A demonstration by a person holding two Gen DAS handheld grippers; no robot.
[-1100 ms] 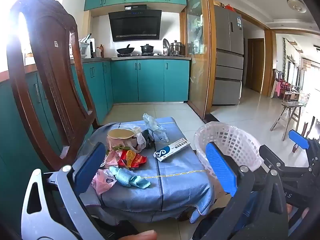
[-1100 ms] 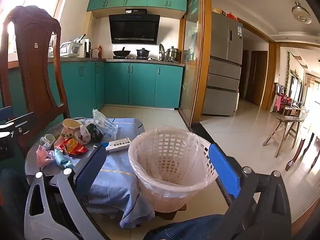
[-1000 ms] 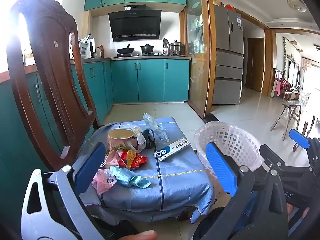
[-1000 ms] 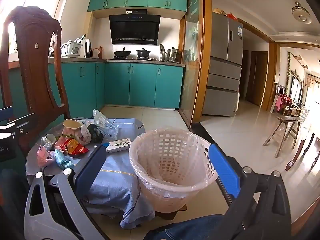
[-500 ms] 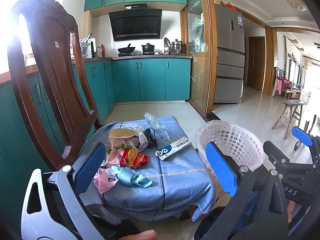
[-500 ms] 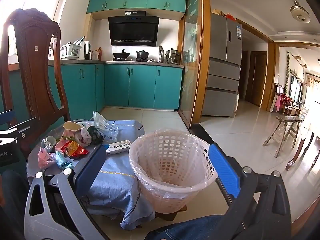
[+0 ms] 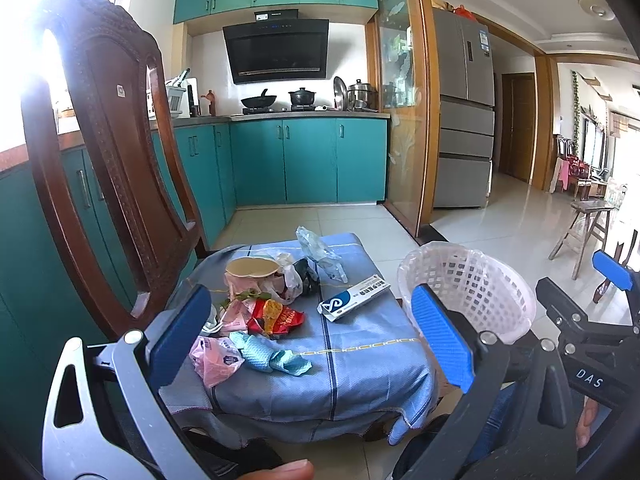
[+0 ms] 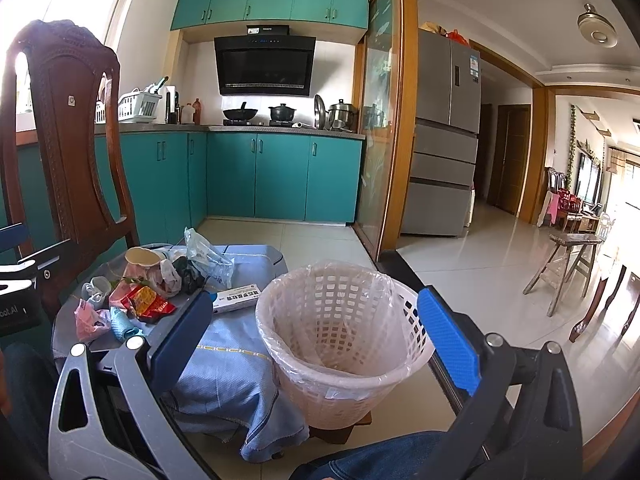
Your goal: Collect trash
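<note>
A low table with a blue cloth [image 7: 360, 360] holds a pile of trash: a paper cup [image 7: 250, 272], a red snack wrapper [image 7: 276, 314], a pink bag [image 7: 214, 358], a teal wrapper [image 7: 272, 356], a clear plastic bag [image 7: 318, 250] and a blue-white box [image 7: 354, 298]. A pink lined waste basket [image 8: 340, 340] stands right of the table. My left gripper [image 7: 312, 340] is open and empty, held short of the trash. My right gripper [image 8: 316, 340] is open and empty, short of the basket.
A dark wooden chair [image 7: 112, 152] stands at the table's left. Teal kitchen cabinets [image 7: 308, 160] and a fridge [image 7: 464, 120] are behind. A wooden stool [image 8: 568, 268] stands on the tiled floor at right. My right gripper shows in the left wrist view [image 7: 600, 320].
Both grippers have drifted slightly; the table and basket sit a little differently in view. Both stay open and empty.
</note>
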